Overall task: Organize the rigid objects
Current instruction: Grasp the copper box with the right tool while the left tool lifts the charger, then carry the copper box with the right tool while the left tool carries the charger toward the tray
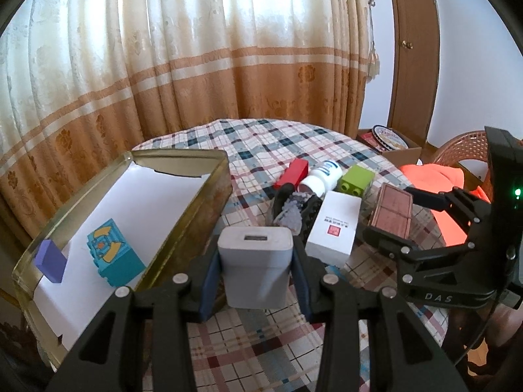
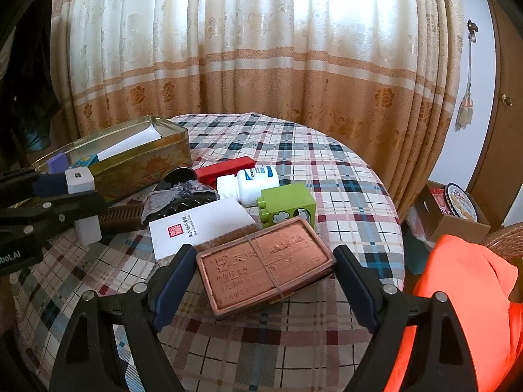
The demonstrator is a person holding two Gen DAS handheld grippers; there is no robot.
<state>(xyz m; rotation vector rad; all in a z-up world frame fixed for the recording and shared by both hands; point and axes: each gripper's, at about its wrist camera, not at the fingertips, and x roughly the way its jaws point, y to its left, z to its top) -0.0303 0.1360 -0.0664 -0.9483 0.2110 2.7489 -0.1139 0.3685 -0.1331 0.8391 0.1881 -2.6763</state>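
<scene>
The left gripper [image 1: 255, 261] pinches a grey charger [image 1: 255, 269] in its jaws, beside the open tin [image 1: 196, 209]; the right gripper [image 2: 261, 277] has jaws spread around a copper box [image 2: 264, 264] lying on the surface [image 2: 343, 176], not pressing it.

"DAS" on right claw [image 1: 438, 297]

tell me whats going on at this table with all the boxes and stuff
A person is sorting small items into an open gold tin. The left hand-held gripper holds a grey charger beside the tin, which already contains a purple block and a teal block. The right hand-held gripper is open around a copper-coloured case on the table. A white box, green block, bottle and red block still wait.
</scene>
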